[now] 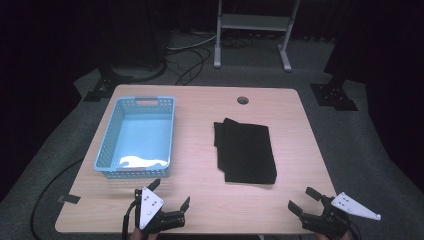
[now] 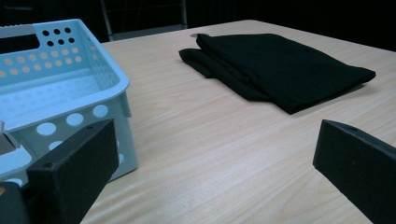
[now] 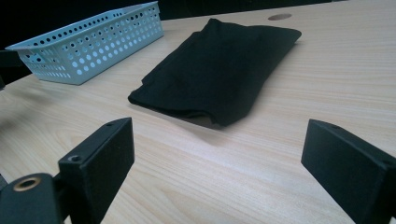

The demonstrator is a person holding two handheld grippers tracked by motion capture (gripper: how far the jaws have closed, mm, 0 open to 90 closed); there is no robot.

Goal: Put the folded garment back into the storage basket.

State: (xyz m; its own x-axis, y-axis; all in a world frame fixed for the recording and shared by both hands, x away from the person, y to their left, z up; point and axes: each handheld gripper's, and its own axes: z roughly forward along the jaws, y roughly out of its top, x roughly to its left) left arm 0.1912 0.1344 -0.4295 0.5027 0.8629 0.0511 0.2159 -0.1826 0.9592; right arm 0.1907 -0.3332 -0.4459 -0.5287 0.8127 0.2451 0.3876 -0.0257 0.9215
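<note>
cloth: black folded fabric (image 1: pixel 246 151), laid flat on the table (image 1: pixel 200 200) right of centre; soft, matte, layered folds seen at its far-left edge
long axis: judged to run away from the person, near edge to far edge
basket: pale blue perforated plastic (image 1: pixel 137 137), rectangular, empty, set left of the cloth, well apart from it
left gripper: (image 1: pixel 171 194) held at the near edge, just in front of the basket; jaws spread wide, nothing between them
right gripper: (image 1: pixel 306 200) held at the near right corner; jaws spread wide, nothing held
key relation: cloth lies ahead and slightly left of the right gripper, ahead and right of the left one; right gripper is judged nearer
table: light wood-grain top, smooth
</note>
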